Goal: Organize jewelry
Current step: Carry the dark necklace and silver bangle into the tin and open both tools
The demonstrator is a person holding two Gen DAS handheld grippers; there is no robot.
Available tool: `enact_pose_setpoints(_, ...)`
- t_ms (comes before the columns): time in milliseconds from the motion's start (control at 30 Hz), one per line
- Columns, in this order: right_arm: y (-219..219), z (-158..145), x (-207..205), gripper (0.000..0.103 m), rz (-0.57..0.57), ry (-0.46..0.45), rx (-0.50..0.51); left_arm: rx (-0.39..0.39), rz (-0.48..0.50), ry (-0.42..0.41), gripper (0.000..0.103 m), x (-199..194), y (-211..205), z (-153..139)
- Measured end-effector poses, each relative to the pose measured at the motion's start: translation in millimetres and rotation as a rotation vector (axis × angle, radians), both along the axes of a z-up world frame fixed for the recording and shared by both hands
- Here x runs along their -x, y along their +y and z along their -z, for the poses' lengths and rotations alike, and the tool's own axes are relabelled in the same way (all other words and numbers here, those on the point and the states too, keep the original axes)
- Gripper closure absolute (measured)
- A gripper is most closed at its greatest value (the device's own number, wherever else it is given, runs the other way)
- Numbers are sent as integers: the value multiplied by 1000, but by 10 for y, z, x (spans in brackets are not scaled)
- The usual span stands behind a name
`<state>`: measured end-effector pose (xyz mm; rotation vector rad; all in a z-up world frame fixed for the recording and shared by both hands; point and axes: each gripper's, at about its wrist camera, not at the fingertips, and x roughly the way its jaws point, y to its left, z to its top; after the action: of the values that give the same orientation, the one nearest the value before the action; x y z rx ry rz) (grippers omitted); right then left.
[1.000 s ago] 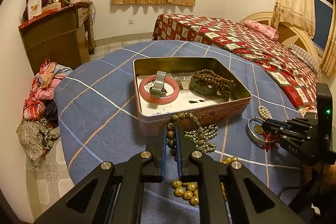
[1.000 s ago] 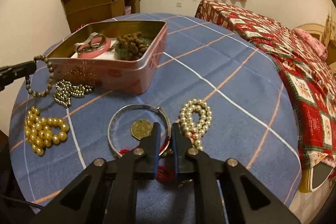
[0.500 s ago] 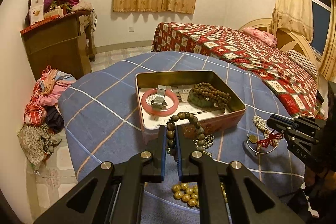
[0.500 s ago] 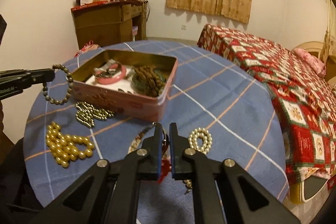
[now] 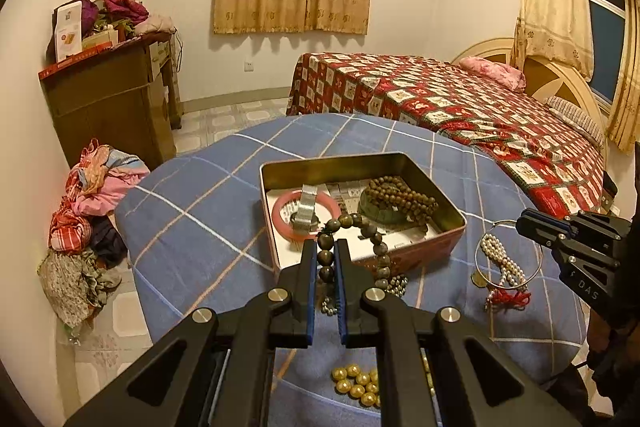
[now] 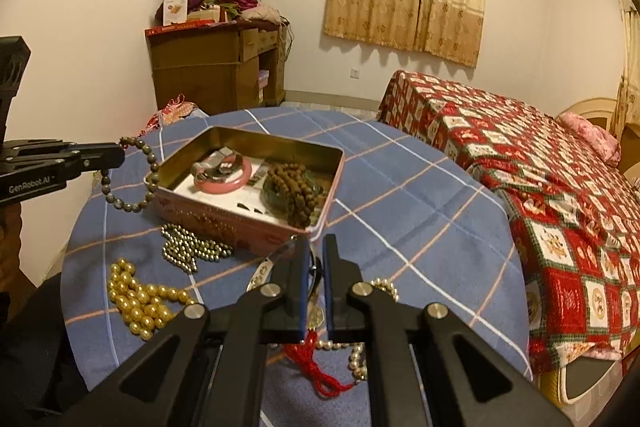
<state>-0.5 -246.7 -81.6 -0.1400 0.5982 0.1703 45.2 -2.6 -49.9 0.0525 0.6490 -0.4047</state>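
Observation:
My left gripper (image 5: 323, 251) is shut on a dark stone bead bracelet (image 5: 362, 225) and holds it in the air just in front of the open pink tin (image 5: 448, 223); the bracelet also shows in the right wrist view (image 6: 148, 179). The tin holds a pink bangle (image 5: 284, 205), a metal watch band (image 5: 306, 205) and brown wooden beads (image 5: 400, 191). My right gripper (image 6: 315, 255) is shut on a silver bangle (image 5: 536, 267) with a red tassel (image 6: 316, 367) and a gold coin charm, lifted above the table.
On the blue checked tablecloth (image 6: 400, 195) lie a gold pearl strand (image 6: 140, 301), a dark metallic bead strand (image 6: 188, 247) and a white pearl bracelet (image 5: 500, 259). A bed (image 5: 460, 107) stands behind, a wooden cabinet (image 5: 112, 107) and a clothes pile (image 5: 88, 195) to the left.
Both grippers have risen. The left one lifted the dark bead bracelet toward the tin's front. The right one picked the silver bangle off the cloth, leaving the white pearls lying there.

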Motion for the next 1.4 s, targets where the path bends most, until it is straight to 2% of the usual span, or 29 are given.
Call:
enact_pose_setpoints(267,62,-141,-90,95,-20,-36,-2,-18,5,-31,96,-95,-52,-128)
enact_pose_setpoints(833,186,-350,-419,95,-55,-78,-9,-76,11,-52,96,-388,-194,-189)
enact_pose_setpoints(1400,258,-244,-711,95,-52,-47,3,-141,-7,-29,96,-680,-228,-3)
